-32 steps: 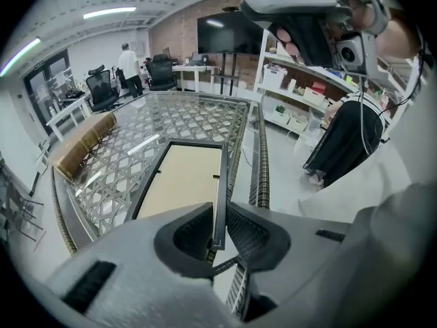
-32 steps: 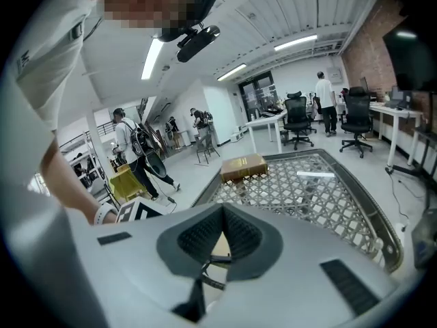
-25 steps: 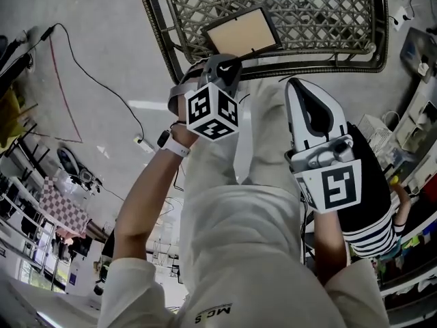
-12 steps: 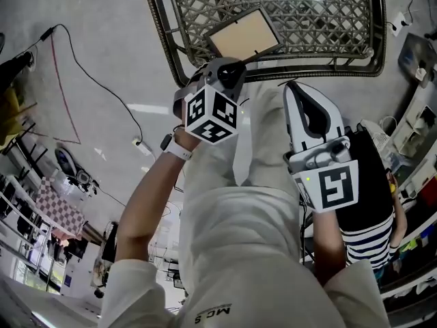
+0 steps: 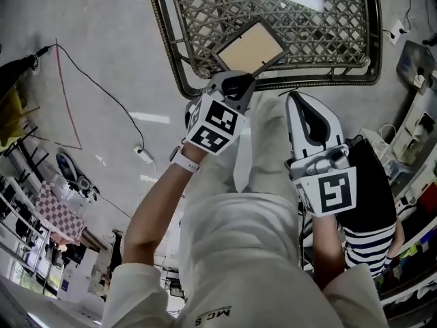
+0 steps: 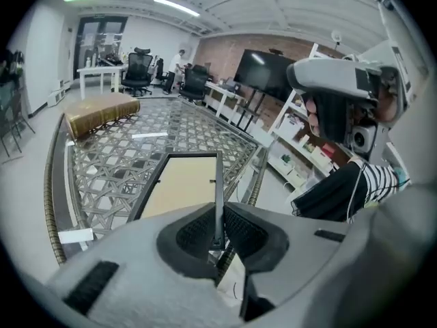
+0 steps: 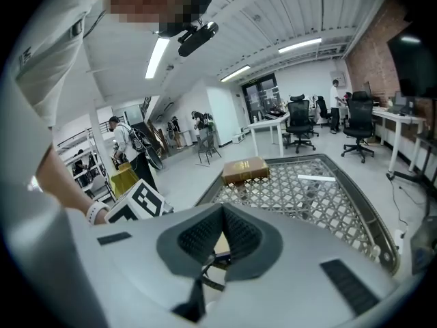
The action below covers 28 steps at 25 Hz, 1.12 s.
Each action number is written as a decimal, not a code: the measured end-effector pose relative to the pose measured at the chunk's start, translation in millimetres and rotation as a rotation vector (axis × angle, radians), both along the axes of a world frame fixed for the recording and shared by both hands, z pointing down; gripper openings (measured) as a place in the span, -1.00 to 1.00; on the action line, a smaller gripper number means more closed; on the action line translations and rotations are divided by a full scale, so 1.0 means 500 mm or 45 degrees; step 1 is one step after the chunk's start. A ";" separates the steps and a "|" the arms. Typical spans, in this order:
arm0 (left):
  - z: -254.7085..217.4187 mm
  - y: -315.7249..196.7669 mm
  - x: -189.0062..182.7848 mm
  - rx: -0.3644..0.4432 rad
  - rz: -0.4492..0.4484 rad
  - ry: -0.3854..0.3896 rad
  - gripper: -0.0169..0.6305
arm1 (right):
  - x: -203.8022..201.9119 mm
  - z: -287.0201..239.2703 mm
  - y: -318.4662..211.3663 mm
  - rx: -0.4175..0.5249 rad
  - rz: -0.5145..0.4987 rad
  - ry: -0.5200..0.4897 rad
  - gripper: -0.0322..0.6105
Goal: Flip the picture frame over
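The picture frame (image 5: 251,46), its tan backing board turned toward the head camera, sat over the near end of a woven lattice tabletop (image 5: 328,29), gripped at its near edge by the left gripper (image 5: 235,80). In the left gripper view, the fingers pinched the frame's thin black rim, which ran straight up from between them. The right gripper (image 5: 306,108) hung just beside, short of the tabletop's rim, over the person's pale trousers. Its fingers were pressed together with nothing between them. A brown book (image 6: 99,111) lay at the tabletop's far end, with office chairs (image 6: 140,63) standing well beyond it.
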<state>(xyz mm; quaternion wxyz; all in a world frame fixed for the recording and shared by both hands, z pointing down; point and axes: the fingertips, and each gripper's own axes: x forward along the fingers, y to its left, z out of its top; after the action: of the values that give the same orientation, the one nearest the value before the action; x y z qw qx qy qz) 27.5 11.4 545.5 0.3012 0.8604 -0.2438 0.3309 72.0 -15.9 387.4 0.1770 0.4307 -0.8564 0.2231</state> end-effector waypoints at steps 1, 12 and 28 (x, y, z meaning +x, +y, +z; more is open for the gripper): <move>-0.005 -0.001 0.001 -0.018 -0.022 0.021 -0.77 | 0.001 -0.002 0.000 0.000 0.002 0.000 -0.85; -0.044 -0.048 0.014 -0.130 -0.287 0.242 -0.77 | 0.006 -0.013 -0.002 0.011 0.007 -0.006 -0.85; -0.086 -0.076 0.012 -0.325 -0.501 0.640 -0.78 | 0.011 -0.018 -0.009 -0.002 0.005 -0.007 -0.85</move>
<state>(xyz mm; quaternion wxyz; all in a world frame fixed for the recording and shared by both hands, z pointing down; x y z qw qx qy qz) 33.7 -26.5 502.5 0.5152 0.8069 -0.2798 0.0718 77.7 -20.3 378.1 0.1746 0.4316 -0.8558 0.2255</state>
